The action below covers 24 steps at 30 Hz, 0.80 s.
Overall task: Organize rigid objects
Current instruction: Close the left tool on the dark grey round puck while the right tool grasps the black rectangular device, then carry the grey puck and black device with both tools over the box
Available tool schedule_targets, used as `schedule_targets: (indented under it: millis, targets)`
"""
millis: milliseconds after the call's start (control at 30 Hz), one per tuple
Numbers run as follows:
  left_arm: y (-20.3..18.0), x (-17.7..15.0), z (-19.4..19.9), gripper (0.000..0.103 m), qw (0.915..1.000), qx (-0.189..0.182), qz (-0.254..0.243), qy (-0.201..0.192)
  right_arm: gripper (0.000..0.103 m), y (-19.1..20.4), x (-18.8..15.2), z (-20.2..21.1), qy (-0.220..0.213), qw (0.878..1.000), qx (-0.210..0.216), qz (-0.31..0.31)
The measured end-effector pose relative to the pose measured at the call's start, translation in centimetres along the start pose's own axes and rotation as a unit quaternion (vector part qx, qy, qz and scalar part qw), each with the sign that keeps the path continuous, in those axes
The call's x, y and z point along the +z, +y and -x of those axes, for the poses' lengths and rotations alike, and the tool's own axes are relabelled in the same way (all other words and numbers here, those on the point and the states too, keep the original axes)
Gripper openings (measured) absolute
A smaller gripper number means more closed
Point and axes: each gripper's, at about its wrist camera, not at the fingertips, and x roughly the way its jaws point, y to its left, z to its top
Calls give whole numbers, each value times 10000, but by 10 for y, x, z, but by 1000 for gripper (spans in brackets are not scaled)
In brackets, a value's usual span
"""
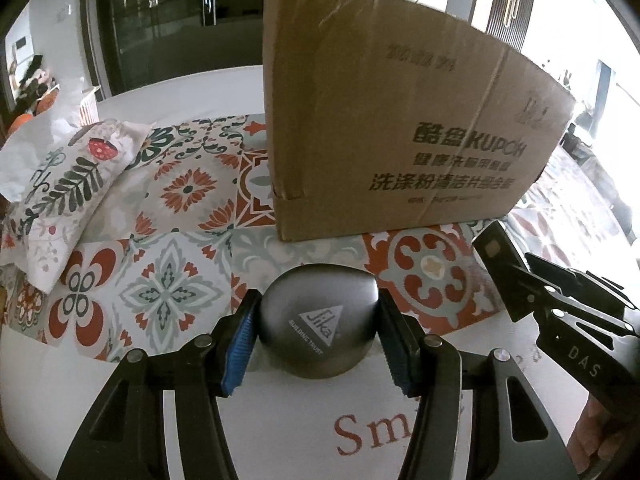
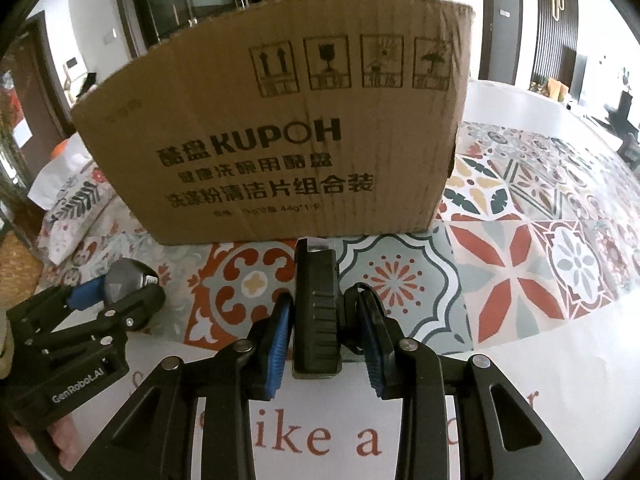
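My left gripper [image 1: 318,316] is shut on a rounded grey metal case [image 1: 320,320] with a white "Sika" triangle logo, held just above the table. It also shows at the left of the right wrist view [image 2: 120,284]. My right gripper [image 2: 322,320] is shut on a black rectangular block [image 2: 317,312] with a ribbed top, its far end pointing at the box. That block and gripper show at the right of the left wrist view [image 1: 504,268]. A brown "KUPOH" cardboard box [image 1: 400,128] stands upright right behind both grippers; it fills the middle of the right wrist view [image 2: 280,132].
A patterned tile-print cloth [image 2: 520,240] covers the white table [image 1: 100,380]. A floral cushion [image 1: 68,188] lies at the left. Dark glass cabinets [image 1: 168,20] stand behind the table.
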Motion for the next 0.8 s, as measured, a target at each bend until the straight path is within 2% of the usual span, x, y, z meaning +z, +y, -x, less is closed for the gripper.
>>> schedule_targets:
  millis: [800]
  targets:
    - [-25,15,79,56,9968,-25,-162,-777,34,7,9,86,-807,9966,193,10]
